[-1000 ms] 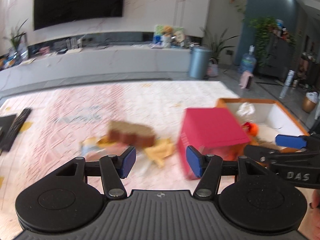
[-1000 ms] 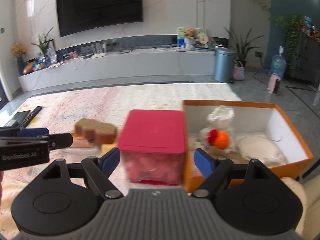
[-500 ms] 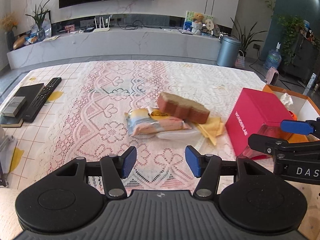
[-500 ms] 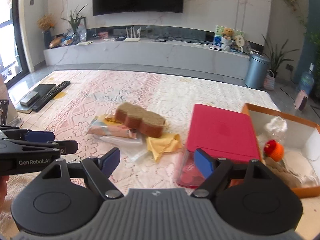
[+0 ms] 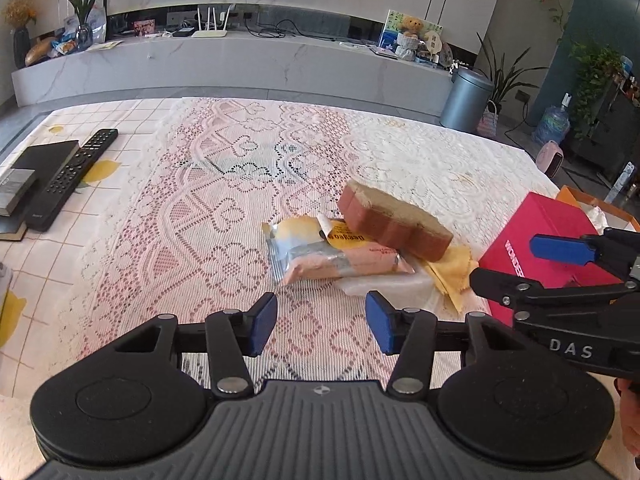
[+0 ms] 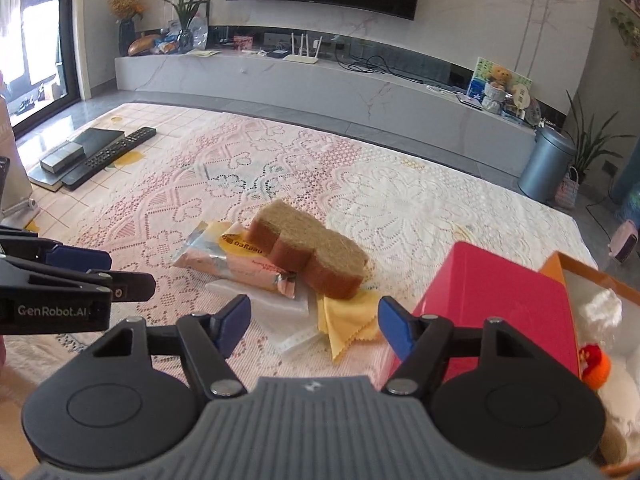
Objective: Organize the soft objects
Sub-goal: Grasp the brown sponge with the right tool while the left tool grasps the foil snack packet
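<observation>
- Left wrist view: left tongs (image 5: 321,322) apart, nothing between the pads, just narrowed a little; lace cloth (image 5: 224,216) beneath.
- Brown sponge (image 5: 394,222) ahead and slightly right of them, atop pink snack packet (image 5: 340,254) and yellow cloth (image 5: 452,272); a second ago blurred and farther off, now sharp and nearer.
- Red box (image 5: 548,236) swung from dead ahead to far right.
- Right wrist view: right tongs (image 6: 314,326) apart, empty, likewise just narrowed; yellow cloth just beyond, sponge further ahead; red box, earlier between the pads, now right of them, beside orange bin (image 6: 592,276).
</observation>
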Motion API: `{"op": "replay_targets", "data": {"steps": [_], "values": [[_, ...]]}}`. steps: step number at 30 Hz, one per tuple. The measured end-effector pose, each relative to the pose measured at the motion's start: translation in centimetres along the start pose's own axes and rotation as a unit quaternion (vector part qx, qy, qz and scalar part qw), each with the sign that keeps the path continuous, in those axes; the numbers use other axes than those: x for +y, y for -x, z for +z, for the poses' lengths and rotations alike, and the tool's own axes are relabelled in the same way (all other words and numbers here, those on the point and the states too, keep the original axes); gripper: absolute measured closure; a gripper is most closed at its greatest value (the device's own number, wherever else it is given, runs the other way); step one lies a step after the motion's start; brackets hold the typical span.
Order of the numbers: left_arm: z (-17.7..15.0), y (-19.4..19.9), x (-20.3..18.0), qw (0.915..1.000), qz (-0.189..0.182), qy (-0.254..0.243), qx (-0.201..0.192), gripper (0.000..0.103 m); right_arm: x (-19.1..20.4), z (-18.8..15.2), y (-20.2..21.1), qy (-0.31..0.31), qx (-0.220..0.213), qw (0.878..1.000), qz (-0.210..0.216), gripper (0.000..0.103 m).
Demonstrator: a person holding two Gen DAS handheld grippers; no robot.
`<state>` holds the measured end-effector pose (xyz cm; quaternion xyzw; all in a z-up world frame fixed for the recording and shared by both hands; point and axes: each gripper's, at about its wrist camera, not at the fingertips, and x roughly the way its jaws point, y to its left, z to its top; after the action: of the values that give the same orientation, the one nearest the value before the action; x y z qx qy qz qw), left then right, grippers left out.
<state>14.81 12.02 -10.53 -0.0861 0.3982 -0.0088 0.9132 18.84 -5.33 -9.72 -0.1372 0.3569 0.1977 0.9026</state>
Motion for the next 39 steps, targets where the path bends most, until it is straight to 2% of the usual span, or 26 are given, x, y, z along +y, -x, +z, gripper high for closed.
{"op": "replay_targets", "data": {"steps": [6,13,15,21,24,27,33,36,38,39], "values": [[2.2,-2.9,0.7,0.9999,0.003,0.011,0.005,0.043,0.1,2.1,-4.0,0.021,0.022,0.999,0.011,0.031],[2.9,-5.7,3.2,0.9970,-0.013,0.075,0.015,0.040,0.8,4.0,-8.3,0.051,0.039,0.998,0.026,0.029],[2.8,-6.2,3.8,0.9961,-0.006,0.086,0.015,0.040,1.3,4.3,-9.4,0.063,0.043,0.997,0.033,0.024],[2.7,-7.1,4.5,0.9955,-0.009,0.091,0.023,0.039,2.0,4.7,-12.5,0.075,0.061,0.995,0.029,0.019],[2.5,-7.7,4.5,0.9954,-0.015,0.089,0.031,0.034,1.8,4.6,-13.6,0.068,0.070,0.995,0.026,0.017],[2.3,-8.4,4.8,0.9937,-0.020,0.101,0.044,0.032,1.4,4.2,-13.7,0.055,0.069,0.996,0.032,0.023],[2.0,-9.5,5.4,0.9854,-0.055,0.147,0.066,0.028,1.4,3.7,-13.1,0.067,0.056,0.996,0.026,0.034],[1.8,-10.1,5.6,0.9812,-0.067,0.165,0.074,0.028,1.4,3.5,-12.9,0.069,0.052,0.996,0.025,0.036],[1.9,-10.3,5.2,0.9824,-0.067,0.158,0.072,0.029,1.4,3.4,-12.8,0.067,0.050,0.996,0.025,0.036],[1.9,-10.3,4.9,0.9835,-0.069,0.153,0.069,0.033,1.4,3.4,-12.8,0.067,0.050,0.996,0.025,0.036]]}}
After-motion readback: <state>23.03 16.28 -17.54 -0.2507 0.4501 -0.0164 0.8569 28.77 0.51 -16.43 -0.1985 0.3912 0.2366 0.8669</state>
